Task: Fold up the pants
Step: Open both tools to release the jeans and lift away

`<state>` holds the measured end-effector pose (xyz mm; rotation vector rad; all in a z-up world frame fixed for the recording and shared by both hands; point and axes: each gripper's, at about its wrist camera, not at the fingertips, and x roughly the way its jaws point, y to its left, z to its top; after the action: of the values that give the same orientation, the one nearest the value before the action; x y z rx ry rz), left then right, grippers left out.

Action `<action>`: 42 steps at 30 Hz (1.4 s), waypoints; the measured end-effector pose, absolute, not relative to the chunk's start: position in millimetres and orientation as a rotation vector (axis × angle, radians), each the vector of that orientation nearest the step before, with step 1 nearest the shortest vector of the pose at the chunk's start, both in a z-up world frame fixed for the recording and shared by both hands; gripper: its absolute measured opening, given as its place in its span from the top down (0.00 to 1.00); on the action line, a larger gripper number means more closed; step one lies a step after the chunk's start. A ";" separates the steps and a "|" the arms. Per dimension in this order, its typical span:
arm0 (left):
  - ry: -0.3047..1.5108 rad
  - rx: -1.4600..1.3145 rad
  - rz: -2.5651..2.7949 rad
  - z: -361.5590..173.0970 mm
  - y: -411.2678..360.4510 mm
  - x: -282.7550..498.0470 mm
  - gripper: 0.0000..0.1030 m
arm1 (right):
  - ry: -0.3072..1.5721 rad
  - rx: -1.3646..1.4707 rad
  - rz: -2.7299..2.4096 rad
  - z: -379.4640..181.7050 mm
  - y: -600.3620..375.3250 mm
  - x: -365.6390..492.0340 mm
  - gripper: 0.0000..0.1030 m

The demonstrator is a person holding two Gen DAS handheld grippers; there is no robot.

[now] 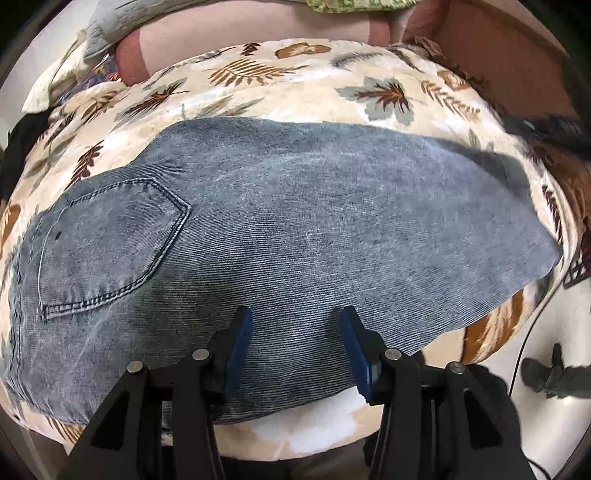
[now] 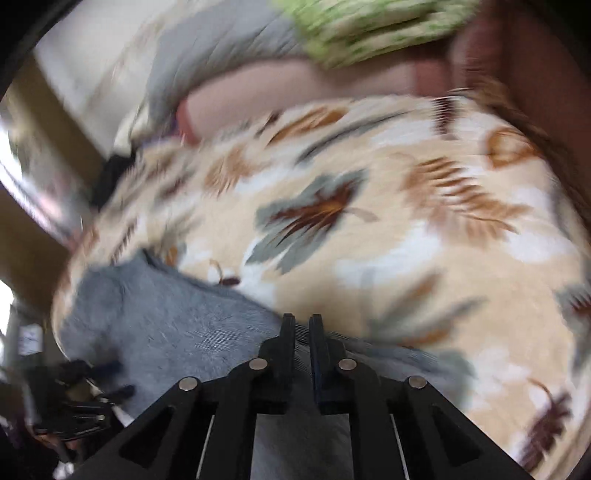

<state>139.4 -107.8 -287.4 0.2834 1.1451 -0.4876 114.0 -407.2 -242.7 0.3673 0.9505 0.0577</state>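
Note:
Grey-blue jeans (image 1: 295,229) lie flat on a leaf-print bedspread (image 1: 258,74), back pocket (image 1: 110,251) to the left. My left gripper (image 1: 295,317) hovers open over the near edge of the jeans, blue pads (image 1: 240,339) apart and nothing between them. In the blurred right wrist view, my right gripper (image 2: 303,325) points down over the far right corner of the jeans (image 2: 166,325). Its jaws stand almost together with only a sliver between, and I see no cloth pinched there. It shows as a dark blur (image 1: 546,125) at the upper right of the left wrist view.
Pink pillows (image 1: 258,26) and a green patterned cloth (image 1: 351,5) lie at the head of the bed, with grey fabric (image 1: 110,26) at the far left. A brown headboard or wall (image 1: 498,62) runs along the right. A cable (image 1: 524,339) hangs past the bed's right edge.

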 end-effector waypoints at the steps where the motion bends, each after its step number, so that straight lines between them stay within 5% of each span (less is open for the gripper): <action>1: 1.142 0.281 -0.489 -286.3 -107.9 139.5 0.51 | 0.954 0.363 0.052 -241.9 -408.1 108.7 0.91; 9: 1.146 0.309 -0.426 -292.0 -100.7 137.4 0.51 | 1.054 0.419 -0.059 -314.4 -405.1 121.1 0.91; 21: 1.044 0.181 -0.109 -244.3 81.8 152.4 0.51 | 0.885 0.418 -0.077 -253.0 -388.9 46.1 0.90; 24: 1.055 0.076 -0.043 -248.0 119.1 162.9 0.46 | 0.916 0.428 -0.018 -257.2 -367.8 33.7 0.80; 26: 1.045 0.048 -0.033 -250.8 121.5 165.3 0.46 | 0.929 0.438 -0.009 -266.8 -358.7 31.7 0.69; 31: 1.076 0.128 -0.030 -268.9 115.8 160.6 0.46 | 1.036 0.424 -0.011 -313.5 -344.1 33.9 0.68; 33: 1.092 0.181 -0.029 -281.6 118.5 162.0 0.36 | 1.003 0.418 0.014 -314.8 -348.3 24.7 0.69; 42: 1.027 0.119 -0.065 -231.0 103.8 144.4 0.34 | 0.843 0.427 -0.016 -238.3 -359.8 -12.3 0.68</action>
<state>144.4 103.8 -231.0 0.1190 1.0270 -0.0649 -12.3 -359.8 -238.3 0.4270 0.8429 -0.0160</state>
